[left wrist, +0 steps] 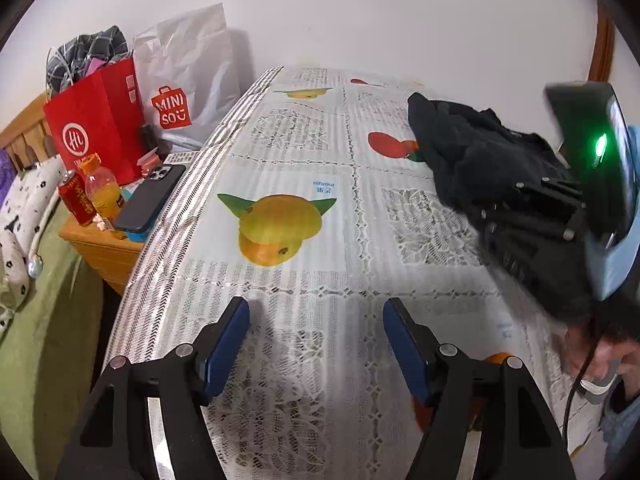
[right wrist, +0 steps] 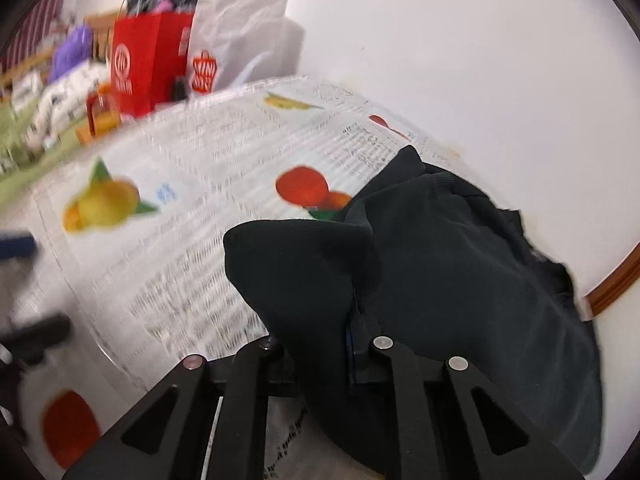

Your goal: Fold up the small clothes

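Fingers of our right gripper [right wrist: 320,320] are pinched on a fold of the crumpled black knit garment [right wrist: 460,264], which heaps just beyond them (blurred view); our left gripper [left wrist: 316,340] gapes empty over the fruit-printed lace tablecloth [left wrist: 304,152]

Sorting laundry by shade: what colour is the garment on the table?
Black garment, clearest in the right wrist view.

A black garment [right wrist: 460,260] lies on a white lace tablecloth [left wrist: 304,272] printed with yellow and red fruit
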